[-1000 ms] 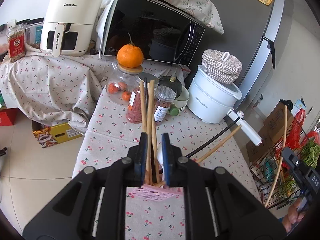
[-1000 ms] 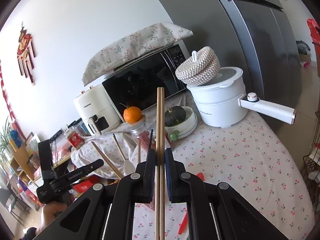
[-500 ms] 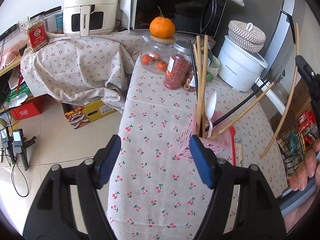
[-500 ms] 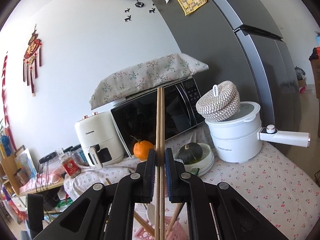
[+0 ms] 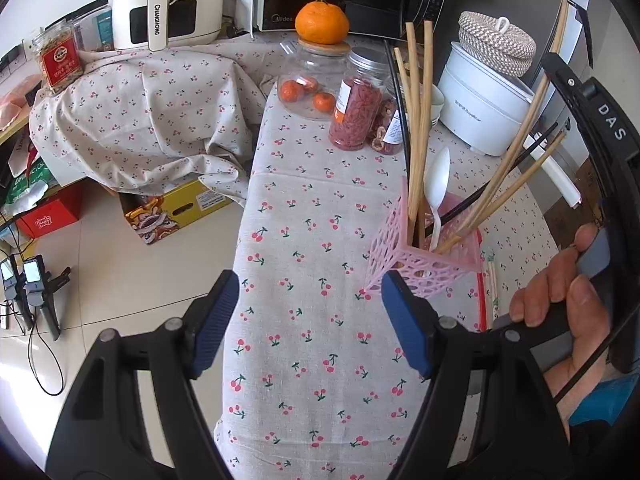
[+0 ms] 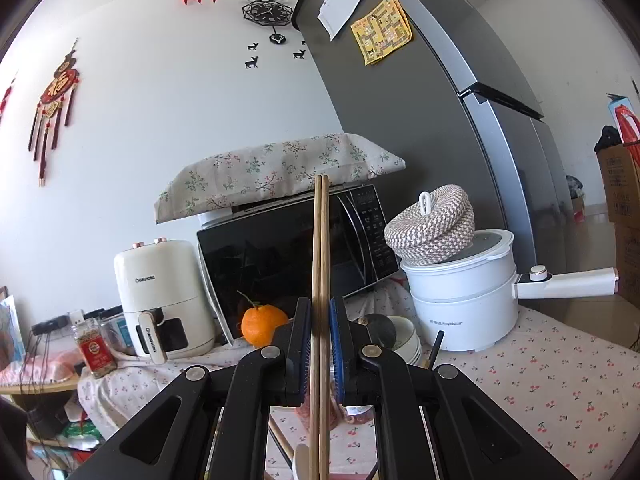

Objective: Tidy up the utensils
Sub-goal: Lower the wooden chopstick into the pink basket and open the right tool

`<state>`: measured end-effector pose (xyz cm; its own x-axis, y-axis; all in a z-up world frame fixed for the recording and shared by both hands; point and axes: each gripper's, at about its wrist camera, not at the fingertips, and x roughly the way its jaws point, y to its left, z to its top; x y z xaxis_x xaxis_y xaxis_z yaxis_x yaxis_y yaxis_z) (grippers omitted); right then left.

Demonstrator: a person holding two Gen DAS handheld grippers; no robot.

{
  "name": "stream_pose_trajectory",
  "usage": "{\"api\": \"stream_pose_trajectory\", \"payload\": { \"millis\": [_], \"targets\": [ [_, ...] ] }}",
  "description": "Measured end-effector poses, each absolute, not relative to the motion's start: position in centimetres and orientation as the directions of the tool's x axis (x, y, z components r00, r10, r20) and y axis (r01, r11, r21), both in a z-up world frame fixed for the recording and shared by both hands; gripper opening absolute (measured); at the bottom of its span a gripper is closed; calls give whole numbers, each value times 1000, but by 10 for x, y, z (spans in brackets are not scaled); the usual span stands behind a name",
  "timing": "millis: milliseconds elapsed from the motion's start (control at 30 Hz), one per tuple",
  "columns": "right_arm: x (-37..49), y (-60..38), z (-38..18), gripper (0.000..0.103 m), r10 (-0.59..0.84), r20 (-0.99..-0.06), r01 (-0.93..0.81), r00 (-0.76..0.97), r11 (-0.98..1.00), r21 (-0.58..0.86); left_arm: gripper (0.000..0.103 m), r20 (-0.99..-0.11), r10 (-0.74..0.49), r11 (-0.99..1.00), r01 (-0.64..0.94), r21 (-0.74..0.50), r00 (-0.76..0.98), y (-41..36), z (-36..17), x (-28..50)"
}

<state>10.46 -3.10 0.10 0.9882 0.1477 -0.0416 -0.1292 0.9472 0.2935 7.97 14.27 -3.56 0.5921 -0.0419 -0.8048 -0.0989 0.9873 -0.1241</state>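
Observation:
A pink lattice basket [image 5: 424,258] stands on the cherry-print tablecloth [image 5: 304,360]. It holds several wooden chopsticks [image 5: 418,120], a black pair and a white spoon [image 5: 436,178]. My left gripper [image 5: 310,322] is open with nothing between its pads, just in front and left of the basket. My right gripper [image 6: 320,314] is shut on a pair of wooden chopsticks [image 6: 321,248] that stand upright. In the left wrist view a hand [image 5: 560,312] holds it right of the basket. The pair's lower end drops toward the basket; I cannot tell if it is inside. Another pair [image 5: 493,284] lies behind the basket.
Behind the basket stand jars [image 5: 356,112], an orange [image 5: 322,22] on a jar lid, bowls, a white pot [image 6: 464,300] with a woven lid, a microwave [image 6: 288,252] and an air fryer [image 6: 160,296]. The fridge [image 6: 460,100] is on the right. The table's left edge drops to the floor.
My left jaws opened and let go of the chopsticks, which stay in the basket; the gripper drew back and tipped down. My right gripper swung across to the basket with its pair.

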Motion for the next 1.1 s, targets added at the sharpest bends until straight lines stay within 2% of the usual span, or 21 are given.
{"api": "stream_pose_trajectory", "payload": {
  "millis": [167,367,567,600,767,1000,1100],
  "targets": [
    [108,-27,-20,10,137,-83,-105,987,945,311,74,-809,-33,985,-118,-126,587,148,-38,82],
    [96,-33,-23,17,181,-124,-130,976,933,336,74,-804,-35,988,-101,-118,594,143,-35,79],
    [79,-56,4,40,222,-169,-159,960,933,323,74,-803,-61,985,-95,-145,594,139,-33,77],
    [76,-62,8,47,227,-181,-161,957,933,323,74,-804,-63,985,-95,-147,591,137,-33,76],
    [66,-95,20,63,229,-265,-139,937,938,318,77,-812,-98,980,-87,-181,575,130,-36,74],
    [70,-137,11,82,239,-468,-113,851,953,281,80,-833,-118,981,-64,-181,541,114,-42,73],
    [76,-149,-2,84,227,-577,-109,785,967,232,81,-845,-121,983,-55,-174,520,108,-48,74]
  ]
}}
